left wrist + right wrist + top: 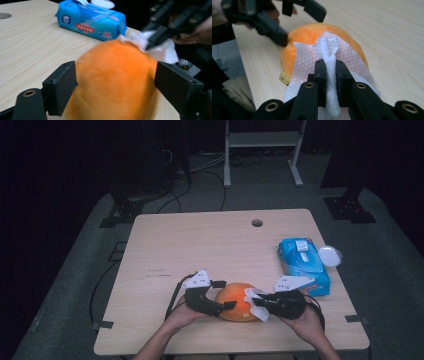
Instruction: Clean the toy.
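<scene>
An orange plush toy (237, 292) lies near the table's front edge. My left gripper (226, 294) reaches in from the left, and its jaws stand on either side of the toy (115, 70) without squeezing it, so it (116, 77) is open. My right gripper (260, 301) comes from the right and is shut (331, 65) on a bunched fold of a white wipe (302, 62). The wipe (259, 312) is draped over the toy's (304, 33) right side and lies against the fabric. A small tag hangs from the toy's lower edge.
A blue pack of wet wipes (302, 262) lies on the wooden table (200, 245) at the right, with a round white lid (330, 255) beside it near the edge. A cable hole (257, 223) sits at the back. A metal rack stands on the floor beyond.
</scene>
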